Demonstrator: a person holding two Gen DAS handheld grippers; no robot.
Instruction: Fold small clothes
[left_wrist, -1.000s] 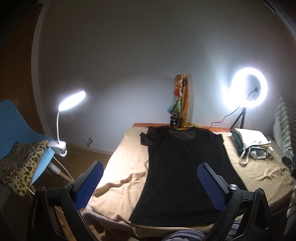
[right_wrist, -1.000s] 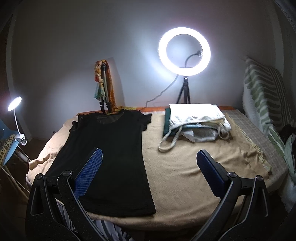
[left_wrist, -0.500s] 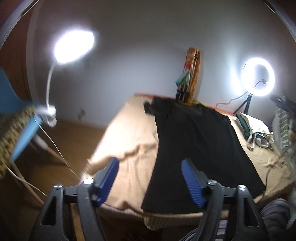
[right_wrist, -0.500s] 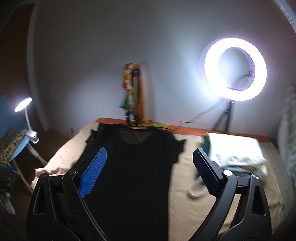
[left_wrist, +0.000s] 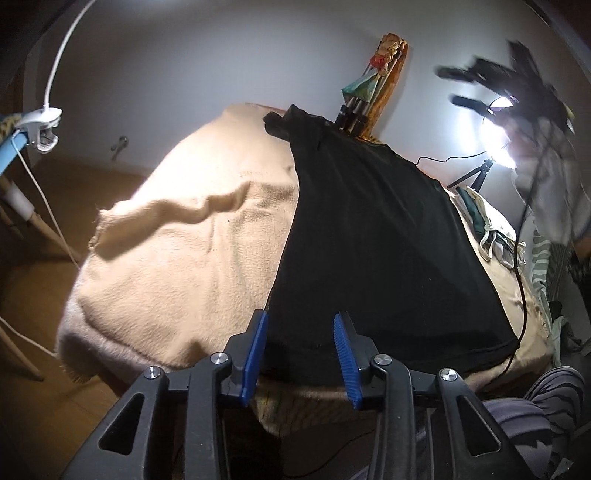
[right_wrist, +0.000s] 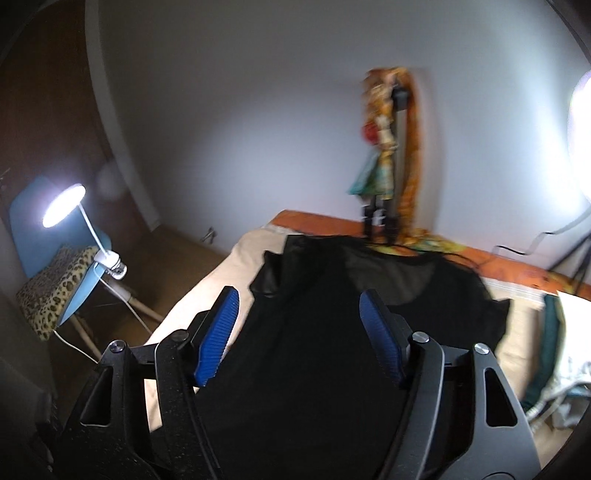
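One black tee (left_wrist: 373, 236) flat on blanket (left_wrist: 184, 266), collar twd wall, hem near.

Light: desk lamp (right_wrist: 62, 205) and ring light (right_wrist: 580, 122) are glaring in a dim room.
Blur: right-wrist view is smearing; edges are bending.

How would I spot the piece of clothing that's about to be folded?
Look at the bed with the beige blanket. The black T-shirt lies flat along it, collar toward the wall. It is the only dark garment; the white bag beside it is pale.
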